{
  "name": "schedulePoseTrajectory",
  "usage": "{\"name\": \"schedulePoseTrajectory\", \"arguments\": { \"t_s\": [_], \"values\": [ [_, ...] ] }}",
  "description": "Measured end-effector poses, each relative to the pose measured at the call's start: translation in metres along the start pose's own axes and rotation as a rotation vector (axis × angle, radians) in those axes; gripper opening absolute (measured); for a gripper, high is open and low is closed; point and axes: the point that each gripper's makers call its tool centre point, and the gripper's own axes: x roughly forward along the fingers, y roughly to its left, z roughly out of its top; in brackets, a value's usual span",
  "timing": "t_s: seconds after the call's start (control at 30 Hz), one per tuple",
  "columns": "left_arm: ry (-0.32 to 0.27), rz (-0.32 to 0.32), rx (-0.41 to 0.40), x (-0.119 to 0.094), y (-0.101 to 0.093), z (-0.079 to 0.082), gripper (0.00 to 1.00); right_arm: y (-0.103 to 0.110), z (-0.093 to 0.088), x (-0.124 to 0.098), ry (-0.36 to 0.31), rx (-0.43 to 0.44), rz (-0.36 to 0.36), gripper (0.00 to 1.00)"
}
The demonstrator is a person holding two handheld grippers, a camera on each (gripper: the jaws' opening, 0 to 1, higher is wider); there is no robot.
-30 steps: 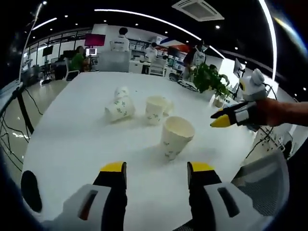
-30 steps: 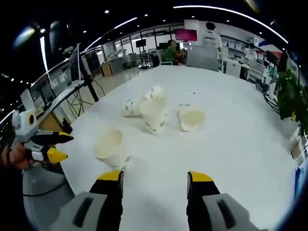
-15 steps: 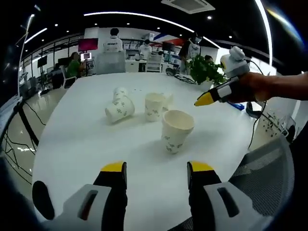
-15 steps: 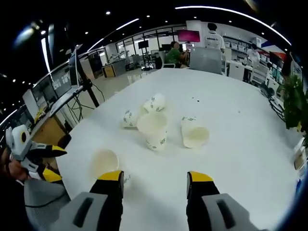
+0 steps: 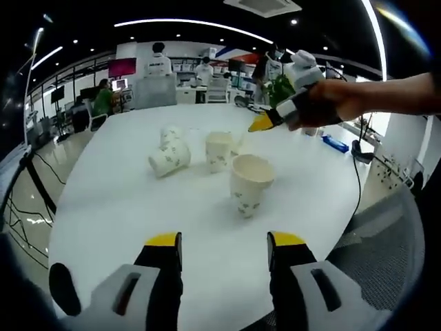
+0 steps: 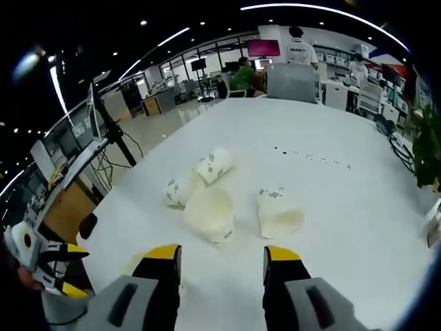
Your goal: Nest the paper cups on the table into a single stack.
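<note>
Several white paper cups with green print are on the white table (image 5: 117, 207). The nearest cup (image 5: 250, 185) stands upright, with another upright cup (image 5: 219, 150) behind it. A cup (image 5: 169, 157) lies on its side to their left, and one more (image 5: 172, 132) is beyond it. My left gripper (image 5: 224, 241) is open, short of the nearest cup, with nothing between its jaws. My right gripper (image 5: 264, 123) hangs above the cups, held by a hand. In the right gripper view, that gripper (image 6: 220, 254) is open above an upright cup (image 6: 210, 212) and a lying cup (image 6: 281, 214).
A potted plant (image 5: 281, 89) and a blue object (image 5: 337, 143) sit near the table's far right edge. A mesh chair (image 5: 386, 255) stands by the near right corner. A small black object (image 5: 62, 293) lies at the near left. People are at desks behind.
The right gripper has moved from the table's right side to above the cup group. The cups have not moved. The left gripper stays open near the table's front.
</note>
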Motion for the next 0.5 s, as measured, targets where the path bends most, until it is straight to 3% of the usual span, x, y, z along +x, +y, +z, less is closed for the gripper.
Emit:
{"name": "schedulePoseTrajectory", "arguments": {
  "t_s": [0.13,0.23,0.5],
  "values": [
    [-0.001,0.004,-0.004,-0.001,0.000,0.000,0.49,-0.001,0.006,0.008,0.005,0.054,0.001,0.42],
    [-0.001,0.003,-0.006,0.000,0.000,-0.001,0.49,-0.004,0.020,0.021,-0.019,0.138,0.020,0.37],
    [0.001,0.008,-0.007,0.001,0.002,-0.002,0.48,-0.003,0.024,0.040,0.032,0.140,0.000,0.37]
  ]
}}
